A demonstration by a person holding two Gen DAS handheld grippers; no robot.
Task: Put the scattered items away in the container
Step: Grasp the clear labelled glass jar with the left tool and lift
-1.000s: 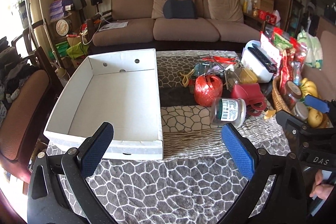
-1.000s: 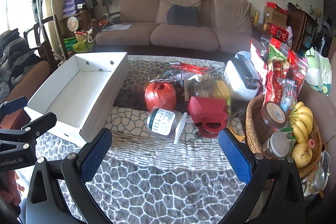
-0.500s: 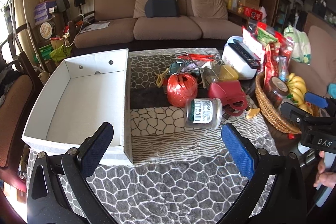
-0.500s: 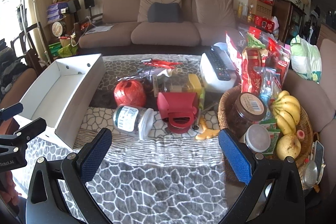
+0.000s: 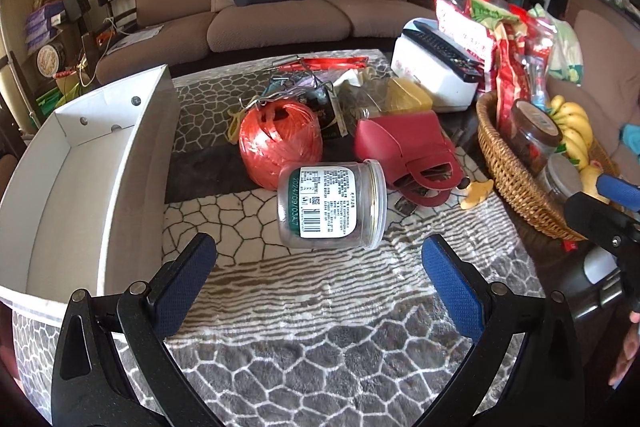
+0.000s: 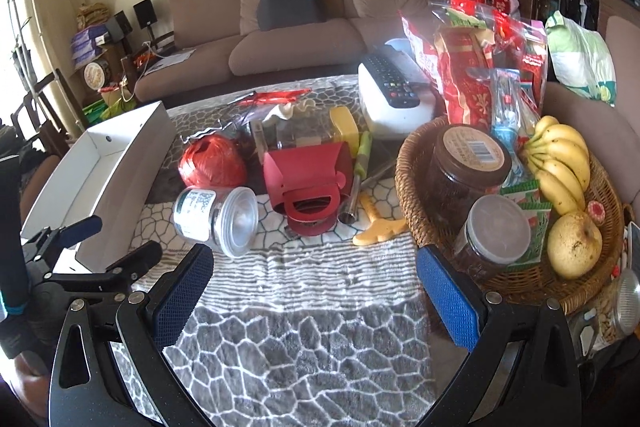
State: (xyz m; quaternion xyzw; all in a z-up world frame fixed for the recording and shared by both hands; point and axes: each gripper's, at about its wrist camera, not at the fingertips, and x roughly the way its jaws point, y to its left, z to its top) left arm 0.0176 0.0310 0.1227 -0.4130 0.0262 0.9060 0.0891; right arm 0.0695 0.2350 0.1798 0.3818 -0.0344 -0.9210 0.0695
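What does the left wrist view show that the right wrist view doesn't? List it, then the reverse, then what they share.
Only the left wrist view shows the clear jar's label face-on and most of the white box's floor.

Only the right wrist view shows the jar's lid end, the yellow pear in the wicker basket, and the green-handled peeler.

Both show the red twine ball, the red pouch, the bananas, the remote on the white case, and both open grippers, left and right.
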